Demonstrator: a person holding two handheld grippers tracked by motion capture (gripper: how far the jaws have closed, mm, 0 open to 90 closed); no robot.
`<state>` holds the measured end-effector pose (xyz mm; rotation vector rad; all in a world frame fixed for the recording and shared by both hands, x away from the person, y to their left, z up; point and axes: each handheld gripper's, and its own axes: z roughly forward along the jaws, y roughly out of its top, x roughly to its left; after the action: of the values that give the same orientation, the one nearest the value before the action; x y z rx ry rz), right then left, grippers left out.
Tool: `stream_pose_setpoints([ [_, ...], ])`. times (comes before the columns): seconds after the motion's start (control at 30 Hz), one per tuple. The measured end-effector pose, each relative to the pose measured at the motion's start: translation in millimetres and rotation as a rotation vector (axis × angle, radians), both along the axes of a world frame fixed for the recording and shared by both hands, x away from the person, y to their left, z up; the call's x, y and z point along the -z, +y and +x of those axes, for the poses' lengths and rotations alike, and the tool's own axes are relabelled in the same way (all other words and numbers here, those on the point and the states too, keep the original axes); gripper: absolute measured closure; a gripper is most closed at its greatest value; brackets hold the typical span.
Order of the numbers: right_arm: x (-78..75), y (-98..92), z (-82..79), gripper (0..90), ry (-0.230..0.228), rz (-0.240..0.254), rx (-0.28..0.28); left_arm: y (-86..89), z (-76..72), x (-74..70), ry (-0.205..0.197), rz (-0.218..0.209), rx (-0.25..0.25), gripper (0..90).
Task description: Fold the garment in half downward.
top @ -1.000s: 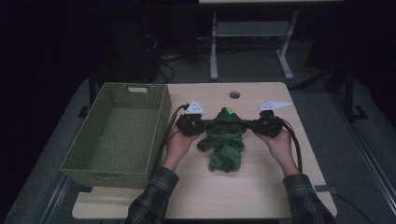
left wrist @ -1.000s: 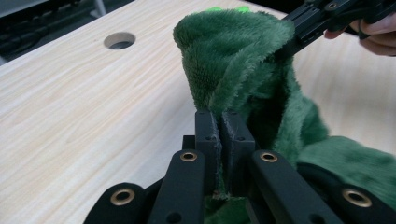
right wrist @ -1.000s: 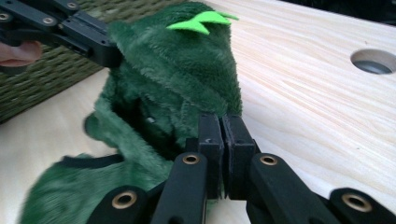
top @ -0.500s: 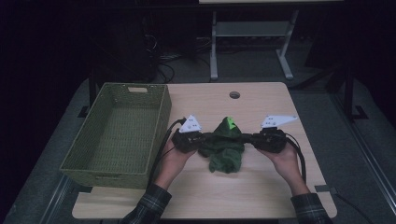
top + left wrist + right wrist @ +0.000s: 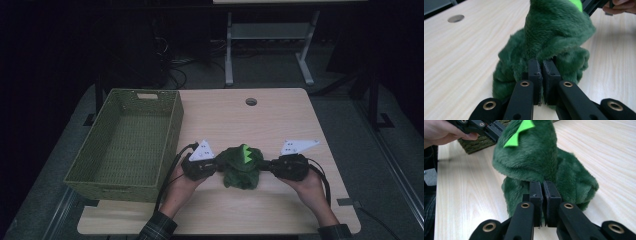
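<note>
A dark green furry garment (image 5: 242,167) with bright green spikes lies folded over near the table's front edge, between my two grippers. My left gripper (image 5: 218,164) pinches its left side, and in the left gripper view its jaws (image 5: 542,65) are pressed together on the green fur (image 5: 554,32). On the garment's right side my right gripper (image 5: 267,166) is shut on the fur (image 5: 534,157), its jaws (image 5: 543,187) closed on a fold. A green spike (image 5: 520,131) stands on top of the bunched cloth.
A green woven basket (image 5: 131,140) stands at the table's left, close to my left hand. The light wood table (image 5: 240,120) has a round cable hole (image 5: 251,101) near its far edge. A desk frame (image 5: 270,45) stands on the floor behind.
Both grippers have moved toward the front edge with the garment pinched. The cloth has folded over on itself into a smaller, bunched heap.
</note>
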<state>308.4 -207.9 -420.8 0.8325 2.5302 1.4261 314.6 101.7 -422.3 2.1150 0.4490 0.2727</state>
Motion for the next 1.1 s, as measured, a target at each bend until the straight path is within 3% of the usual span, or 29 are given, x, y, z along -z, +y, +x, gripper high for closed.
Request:
stream_pose_setpoints([
  [0.1,5.7,-0.3,-4.5,86.3,0.032,-0.015,-0.016,0.9,-5.6,8.6,0.01,0.027,0.011,86.0],
  [0.37,16.8,0.3,-18.4,86.3,0.039,-0.036,-0.048,0.3,-16.5,25.9,0.044,0.065,0.049,86.3],
  [0.43,21.1,0.6,-20.7,86.3,0.066,-0.042,-0.055,-1.9,-19.9,30.6,0.053,0.077,0.066,86.3],
  [0.47,23.2,1.6,-22.1,86.3,0.085,-0.056,-0.062,-2.8,-20.9,32.1,0.055,0.083,0.073,86.4],
  [0.57,28.1,3.2,-26.2,86.3,0.075,-0.087,-0.072,-5.4,-23.1,37.9,0.061,0.103,0.089,86.5],
  [0.63,33.2,4.0,-27.0,86.2,0.092,-0.101,-0.074,-5.9,-22.6,40.7,0.068,0.099,0.092,86.8],
  [0.73,39.6,8.3,-27.2,86.3,0.097,-0.161,-0.076,-6.6,-21.6,43.2,0.067,0.122,0.096,87.2],
  [0.8,40.9,11.1,-27.2,86.7,0.092,-0.179,-0.076,-7.1,-21.5,44.8,0.067,0.145,0.1,87.4],
  [0.9,43.0,13.2,-26.8,86.5,0.098,-0.198,-0.066,-6.8,-21.9,44.6,0.072,0.144,0.098,87.3],
  [0.97,42.6,12.1,-26.3,82.1,0.099,-0.184,-0.065,-5.9,-21.7,41.8,0.077,0.119,0.088,86.2],
  [1.1,31.8,2.9,-29.0,74.2,0.081,-0.093,-0.042,-3.1,-22.1,32.5,0.077,0.085,0.076,79.5],
])
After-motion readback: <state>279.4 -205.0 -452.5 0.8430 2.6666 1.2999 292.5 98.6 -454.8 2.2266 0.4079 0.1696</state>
